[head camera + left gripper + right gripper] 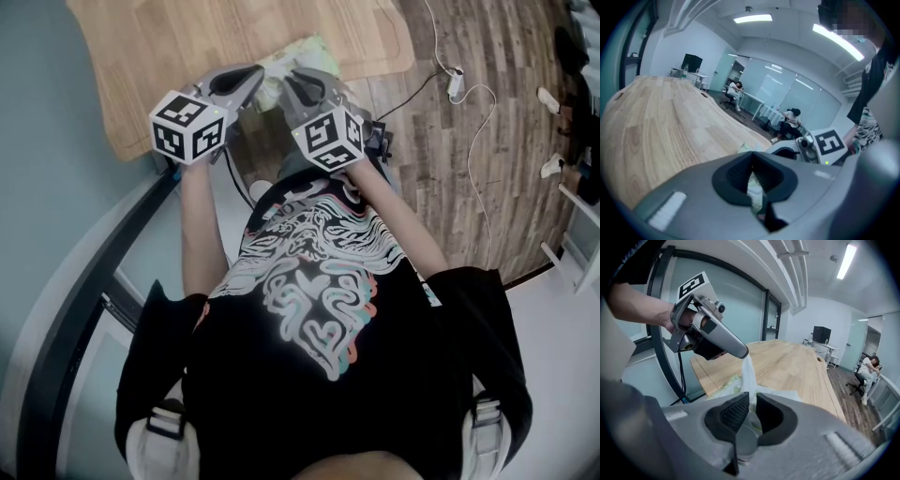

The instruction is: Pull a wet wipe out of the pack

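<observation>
The person wears a black short-sleeved T-shirt (319, 309), its front covered in white wavy lines edged with teal and coral. The left gripper (253, 82) and right gripper (296, 84) are smooth grey shells, each carrying a white cube (190, 127) with black square markers.

The wipe (749, 376) is white, the pack (725, 385) pale green, the table (797, 366) light wood-grain.

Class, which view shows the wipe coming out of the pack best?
The right gripper view: the wipe runs in full from the left claw down to the pack. The left gripper view shows only a scrap pinched between its own jaws. The head view barely shows it.
</observation>
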Demonstrator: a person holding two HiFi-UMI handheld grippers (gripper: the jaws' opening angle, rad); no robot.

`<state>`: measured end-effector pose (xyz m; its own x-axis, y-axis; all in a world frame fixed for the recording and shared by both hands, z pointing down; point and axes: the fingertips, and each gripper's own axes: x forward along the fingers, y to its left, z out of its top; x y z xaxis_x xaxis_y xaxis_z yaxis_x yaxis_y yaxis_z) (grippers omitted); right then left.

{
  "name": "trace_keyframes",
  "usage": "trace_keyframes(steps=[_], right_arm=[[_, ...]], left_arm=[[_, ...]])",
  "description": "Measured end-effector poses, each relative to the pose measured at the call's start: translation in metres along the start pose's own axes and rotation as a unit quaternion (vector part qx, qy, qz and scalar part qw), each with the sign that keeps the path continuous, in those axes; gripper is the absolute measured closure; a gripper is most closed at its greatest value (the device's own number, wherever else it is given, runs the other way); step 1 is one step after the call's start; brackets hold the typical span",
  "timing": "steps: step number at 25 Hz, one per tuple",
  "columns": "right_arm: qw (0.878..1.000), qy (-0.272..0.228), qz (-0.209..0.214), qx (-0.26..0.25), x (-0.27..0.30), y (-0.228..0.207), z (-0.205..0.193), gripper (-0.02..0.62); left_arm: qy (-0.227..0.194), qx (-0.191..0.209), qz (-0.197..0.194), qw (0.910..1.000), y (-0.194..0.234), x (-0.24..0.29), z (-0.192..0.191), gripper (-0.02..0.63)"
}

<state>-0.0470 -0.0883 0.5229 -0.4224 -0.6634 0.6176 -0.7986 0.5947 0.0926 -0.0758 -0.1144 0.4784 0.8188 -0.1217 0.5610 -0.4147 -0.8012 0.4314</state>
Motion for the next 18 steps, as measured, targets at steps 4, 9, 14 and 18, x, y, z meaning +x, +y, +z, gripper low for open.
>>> trace_keyframes(steps=[4,9,14,18], right_arm=[[1.000,0.001,-0.001,0.001,0.0004,-0.0003,-0.0004,0.548],[1.000,0.005,0.003,-0.003,0.0015,0.0004,0.0000,0.549],[1.000,0.007,0.009,-0.004,0.0023,0.0000,-0.0003,0.552],[1.000,0.006,0.011,-0.003,0.0026,-0.0011,-0.0001,0.552]], left_arm=[[-0.001,0.000,0.001,1.0000,-0.0004,-0.0023,0.0006,0.617],[0.000,-0.002,0.000,1.0000,-0.0011,-0.0054,-0.0002,0.616],[-0.004,-0.006,0.006,1.0000,-0.0014,-0.0080,-0.0013,0.615],[-0.007,-0.011,0.012,0.9998,0.0009,-0.0103,-0.0032,0.616]])
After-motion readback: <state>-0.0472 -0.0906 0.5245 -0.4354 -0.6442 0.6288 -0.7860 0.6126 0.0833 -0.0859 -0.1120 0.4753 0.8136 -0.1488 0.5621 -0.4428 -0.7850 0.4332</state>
